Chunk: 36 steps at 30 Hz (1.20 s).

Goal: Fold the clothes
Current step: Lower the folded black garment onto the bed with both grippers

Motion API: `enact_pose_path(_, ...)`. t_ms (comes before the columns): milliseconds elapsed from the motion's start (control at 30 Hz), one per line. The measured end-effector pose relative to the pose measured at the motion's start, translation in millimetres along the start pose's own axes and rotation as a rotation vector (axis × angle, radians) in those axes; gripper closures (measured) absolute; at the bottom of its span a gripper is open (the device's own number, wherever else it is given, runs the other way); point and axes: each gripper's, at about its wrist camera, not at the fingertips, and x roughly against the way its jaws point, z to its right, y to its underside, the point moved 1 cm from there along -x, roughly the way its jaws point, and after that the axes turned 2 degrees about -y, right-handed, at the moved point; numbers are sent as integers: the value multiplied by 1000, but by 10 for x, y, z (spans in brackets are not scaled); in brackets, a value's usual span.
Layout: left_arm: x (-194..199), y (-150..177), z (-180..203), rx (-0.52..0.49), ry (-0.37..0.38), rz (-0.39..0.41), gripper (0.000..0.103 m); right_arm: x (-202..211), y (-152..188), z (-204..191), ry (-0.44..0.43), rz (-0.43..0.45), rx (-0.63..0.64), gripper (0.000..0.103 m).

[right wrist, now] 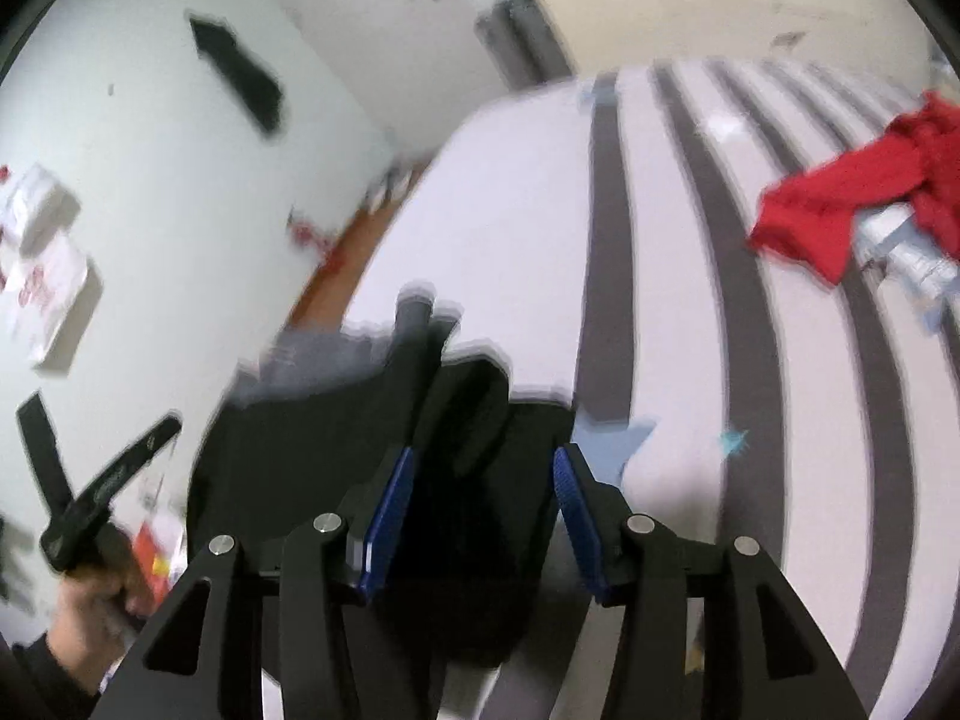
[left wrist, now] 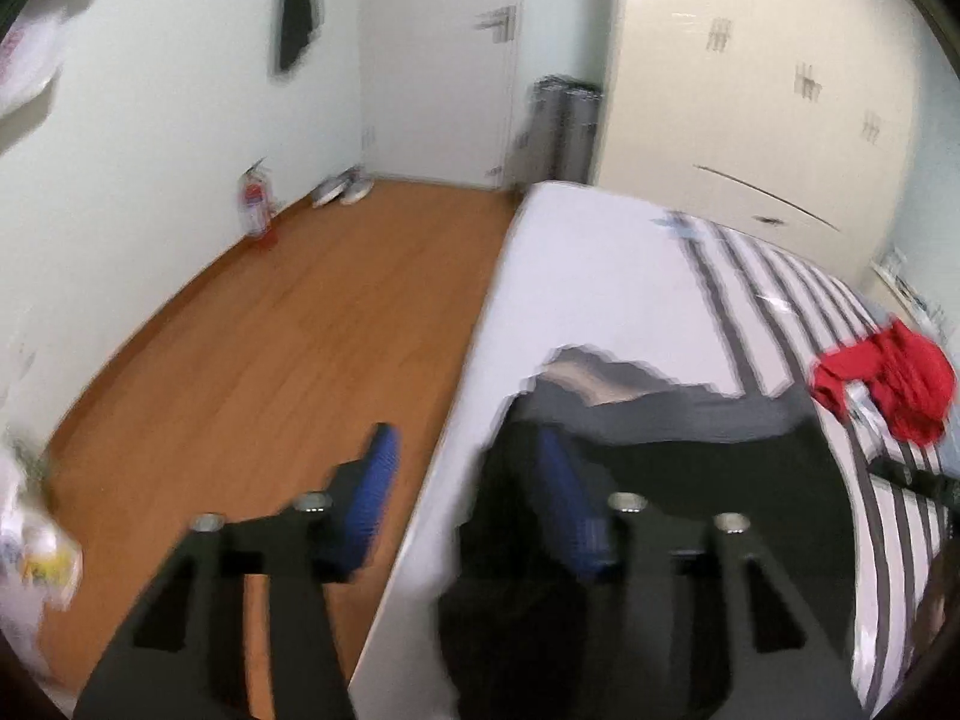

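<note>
A black and grey garment [left wrist: 690,438] lies near the left edge of the bed; it also shows in the right wrist view [right wrist: 336,420]. My left gripper [left wrist: 465,468] is open, its left finger over the floor and its right finger over the garment's left end. My right gripper [right wrist: 483,468] is open, its jaws on either side of a black fold of the garment. A crumpled red garment [left wrist: 888,384] lies farther right on the bed, also in the right wrist view [right wrist: 852,198]. Both views are blurred.
The bed [left wrist: 600,276] has a white sheet with grey stripes [right wrist: 606,252]. Wooden floor [left wrist: 288,348] lies to its left, with a red fire extinguisher [left wrist: 255,204] and shoes [left wrist: 342,189] by the wall. White wardrobes [left wrist: 750,90] stand behind the bed.
</note>
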Motion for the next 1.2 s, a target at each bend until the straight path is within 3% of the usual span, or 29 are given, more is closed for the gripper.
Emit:
enact_pose_path(33,3,-26,118,-38,26,11,80,4,-31,-132,8,23,41,57)
enact_pose_path(133,-143,-113,457,-88,92,2,86,-145,-34,-669,39,67,208,62)
enact_pose_path(267,-518,-49,607,-41,119,-85,88,-591,-57,-981,35,12,285,74)
enact_pose_path(400,-885,126,542,-30,87,-153,88,-1034,-34,-892,60,-45,240,80)
enact_pose_path(733,-1210,232,511,-12,104,-175,88,-1173,71,-661,42,-14,239,80)
enact_pose_path(867,-1072,130,498,-7,119,-179,88,-1107,24,-722,49,-29,269,80)
enact_pose_path(1000,-783,32,319,28,94,-114,88,-897,-56,-702,81,22,284,80)
enact_pose_path(1067,-842,118,279,12,78,-135,88,-840,-82,-625,100,42,275,81)
enact_pose_path(1133,-952,251,289,-22,63,-167,88,-975,-6,-534,123,-2,279,81)
enact_pose_path(1200,-1012,323,276,3,57,-160,88,-1018,61,-537,135,13,300,82)
